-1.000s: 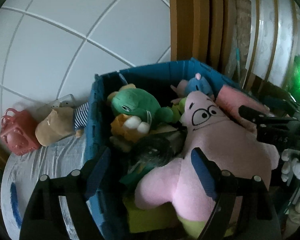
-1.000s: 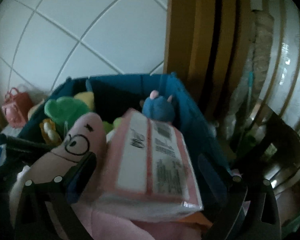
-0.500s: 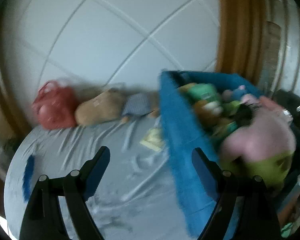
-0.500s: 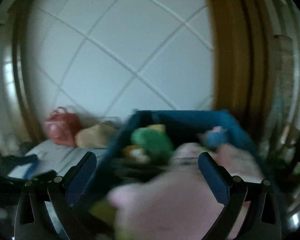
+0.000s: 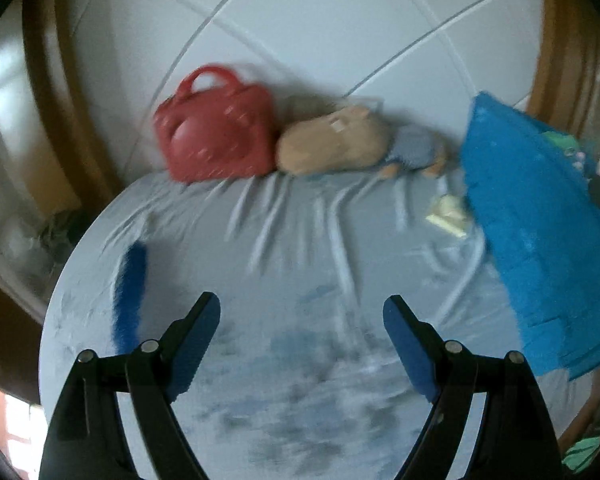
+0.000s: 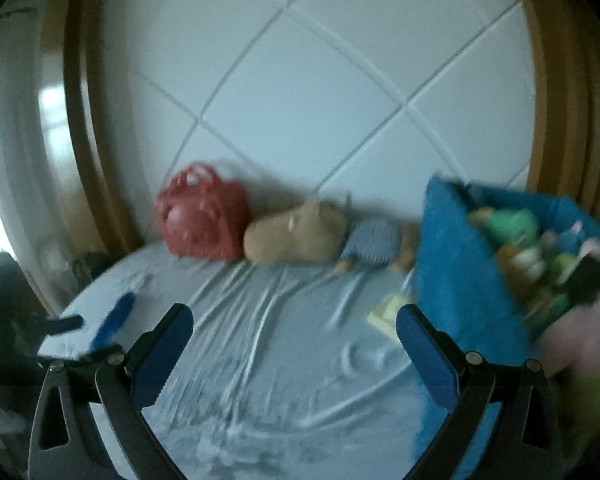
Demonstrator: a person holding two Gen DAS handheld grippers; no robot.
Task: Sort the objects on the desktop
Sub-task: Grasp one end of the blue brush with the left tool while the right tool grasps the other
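A blue bin (image 5: 540, 248) full of plush toys stands at the right of a round table with a pale cloth (image 5: 284, 264); it also shows in the right wrist view (image 6: 460, 272). A red basket bag (image 5: 216, 128) (image 6: 204, 220), a tan plush with a striped body (image 5: 332, 144) (image 6: 296, 236) and a small pale yellow item (image 5: 448, 212) (image 6: 388, 308) lie on the table. A blue strip (image 5: 130, 296) (image 6: 114, 320) lies at the left. My left gripper (image 5: 300, 340) and right gripper (image 6: 292, 344) are open and empty above the cloth.
A white tiled wall (image 6: 300, 100) with brown wooden frames (image 5: 52, 80) stands behind the table. The table's round edge falls off at the left and front. A pink plush (image 6: 588, 336) sticks out of the bin at the right.
Both grippers have swung left, away from over the bin, and now face the table. The pink packet seen before the right gripper is out of view. Both views are blurred by motion.
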